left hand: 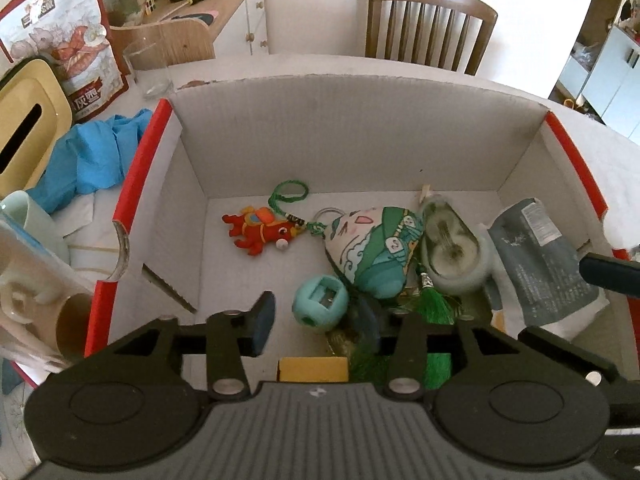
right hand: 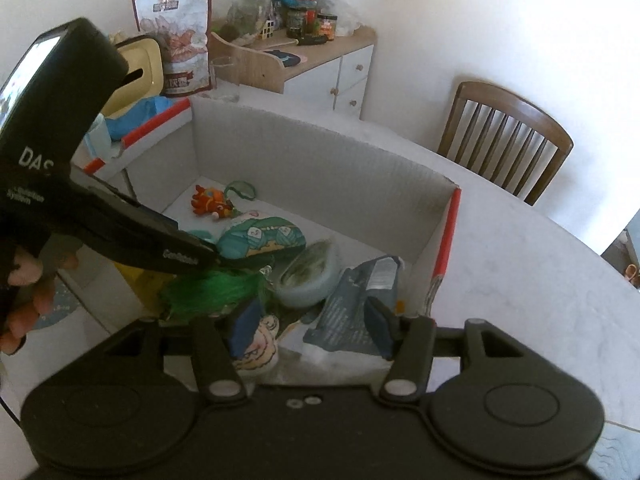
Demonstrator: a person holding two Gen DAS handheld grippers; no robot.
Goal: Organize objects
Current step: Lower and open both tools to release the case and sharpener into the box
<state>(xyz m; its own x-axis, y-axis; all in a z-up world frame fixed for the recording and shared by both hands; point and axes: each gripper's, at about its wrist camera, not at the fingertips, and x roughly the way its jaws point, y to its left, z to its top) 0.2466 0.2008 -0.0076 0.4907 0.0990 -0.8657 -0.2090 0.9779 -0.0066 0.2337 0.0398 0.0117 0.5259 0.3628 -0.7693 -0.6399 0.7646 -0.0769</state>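
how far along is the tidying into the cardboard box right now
Well underway. The red-edged cardboard box already holds a red lobster charm, a teal round sharpener and a grey foil packet. The left gripper is open and empty. Outside, a crumpled blue cloth remains.

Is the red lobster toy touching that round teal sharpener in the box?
Apart. The left wrist view shows bare white box floor between the red lobster toy and the teal sharpener.
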